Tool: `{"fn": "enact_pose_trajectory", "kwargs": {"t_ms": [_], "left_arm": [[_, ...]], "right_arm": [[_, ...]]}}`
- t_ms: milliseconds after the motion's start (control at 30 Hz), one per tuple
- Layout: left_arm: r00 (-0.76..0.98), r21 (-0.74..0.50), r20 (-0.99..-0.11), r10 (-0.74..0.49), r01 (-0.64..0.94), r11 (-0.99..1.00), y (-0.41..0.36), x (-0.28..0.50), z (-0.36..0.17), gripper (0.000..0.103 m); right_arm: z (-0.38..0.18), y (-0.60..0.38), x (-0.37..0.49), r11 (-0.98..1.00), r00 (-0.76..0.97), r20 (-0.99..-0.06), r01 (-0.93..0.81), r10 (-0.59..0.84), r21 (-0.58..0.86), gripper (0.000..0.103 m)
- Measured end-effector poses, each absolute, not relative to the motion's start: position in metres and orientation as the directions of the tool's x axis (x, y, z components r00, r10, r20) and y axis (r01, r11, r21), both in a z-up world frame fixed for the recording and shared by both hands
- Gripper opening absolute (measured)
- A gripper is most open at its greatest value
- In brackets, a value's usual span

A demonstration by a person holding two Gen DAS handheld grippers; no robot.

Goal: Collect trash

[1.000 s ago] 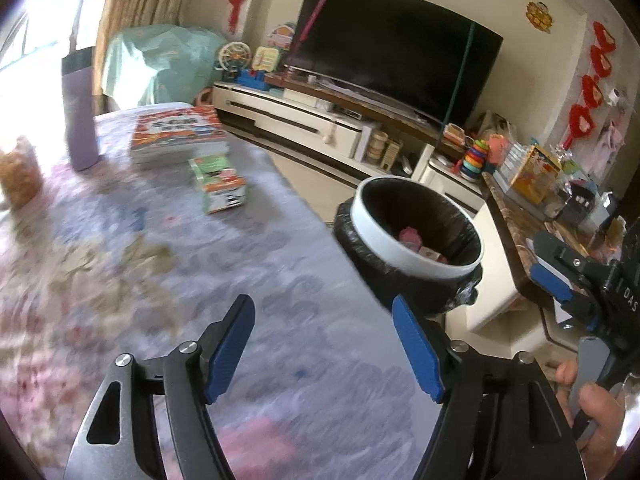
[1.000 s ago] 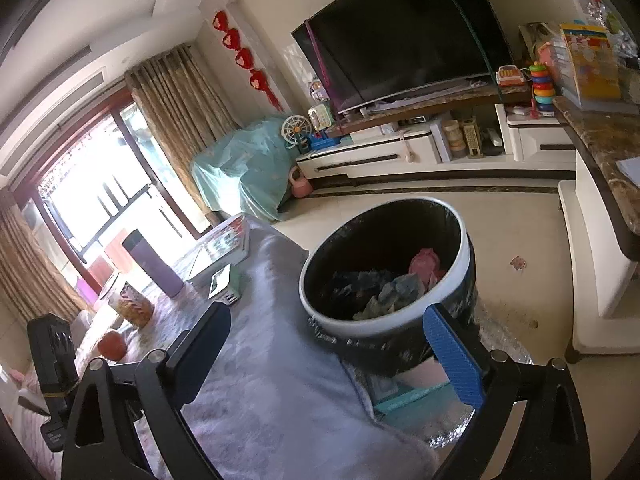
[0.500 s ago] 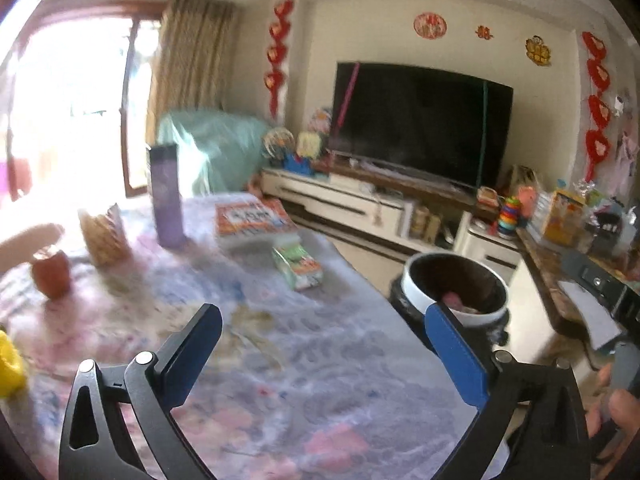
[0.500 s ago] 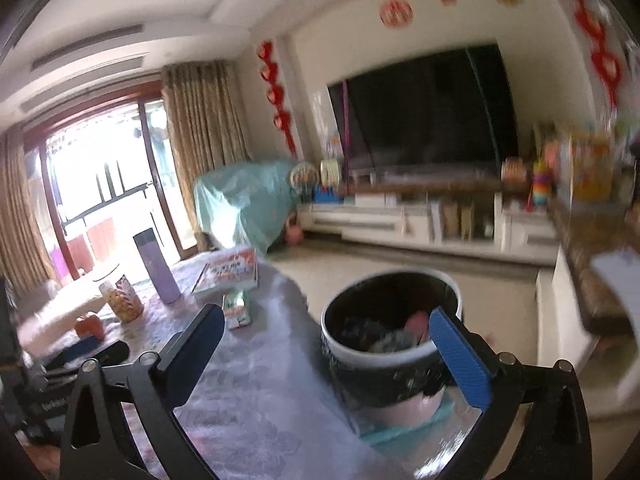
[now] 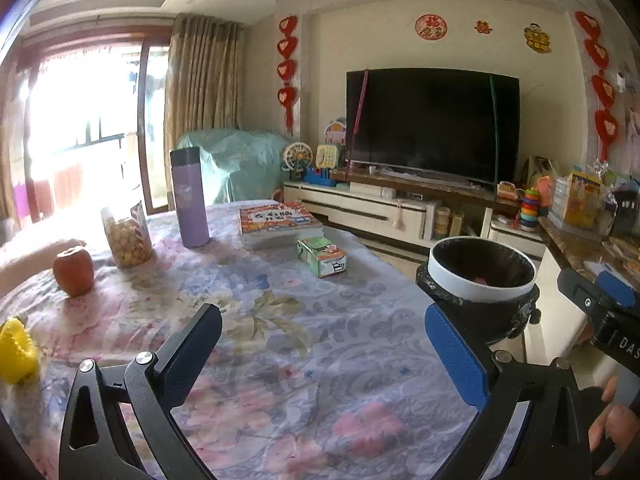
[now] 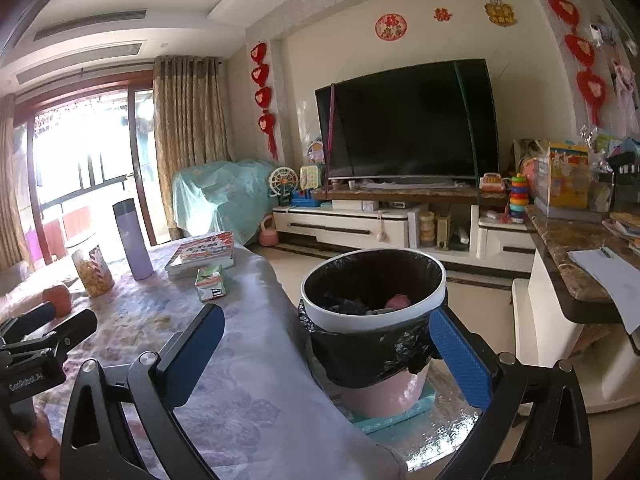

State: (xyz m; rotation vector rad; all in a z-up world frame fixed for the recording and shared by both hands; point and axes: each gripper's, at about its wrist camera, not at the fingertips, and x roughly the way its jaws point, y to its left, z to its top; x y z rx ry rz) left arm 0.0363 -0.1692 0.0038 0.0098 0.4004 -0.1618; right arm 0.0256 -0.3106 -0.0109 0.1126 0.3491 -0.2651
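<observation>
A pink trash bin (image 6: 384,392) with a white rim and a black liner stands on the floor by the table's right edge. Dark scraps and a pink piece (image 6: 397,301) lie inside it. In the left wrist view the trash bin (image 5: 480,292) sits beyond the right finger. My left gripper (image 5: 320,324) hangs open over the flowered tablecloth (image 5: 320,380) with nothing between its fingers. My right gripper (image 6: 326,320) is open too, over the table corner, with the bin behind its right finger. A green carton (image 5: 322,256) lies on the cloth further back.
On the table stand a stack of books (image 5: 278,220), a purple flask (image 5: 190,196), a snack jar (image 5: 126,236), an apple (image 5: 74,266) and a yellow thing (image 5: 14,354). A TV cabinet (image 6: 360,228) and a marble counter (image 6: 568,248) lie beyond the bin.
Both grippers have drawn back from the bin and tipped up, so the bin looks smaller and more of the room shows. The left jaws have spread wider.
</observation>
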Motion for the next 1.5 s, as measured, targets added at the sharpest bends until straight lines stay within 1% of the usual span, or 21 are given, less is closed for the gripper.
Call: {"fn": "enact_pose_trajectory", "kwargs": {"t_ms": [300, 533, 1500], "left_arm": [[0.919, 0.007, -0.367, -0.143, 0.156, 0.988, -0.168, 0.026, -0.01, 0.102], [0.925, -0.008, -0.35, -0.145, 0.152, 0.988, -0.165, 0.023, -0.01, 0.102], [0.933, -0.003, -0.328, -0.15, 0.158, 0.987, -0.163, 0.02, -0.012, 0.102]], "right_arm": [[-0.01, -0.303, 0.021, 0.962, 0.919, -0.312, 0.27, -0.242, 0.048, 0.103], [-0.007, -0.301, 0.015, 0.964, 0.93, -0.282, 0.259, -0.235, 0.054, 0.103], [-0.009, -0.299, 0.013, 0.965, 0.932, -0.285, 0.253, -0.224, 0.068, 0.103]]}}
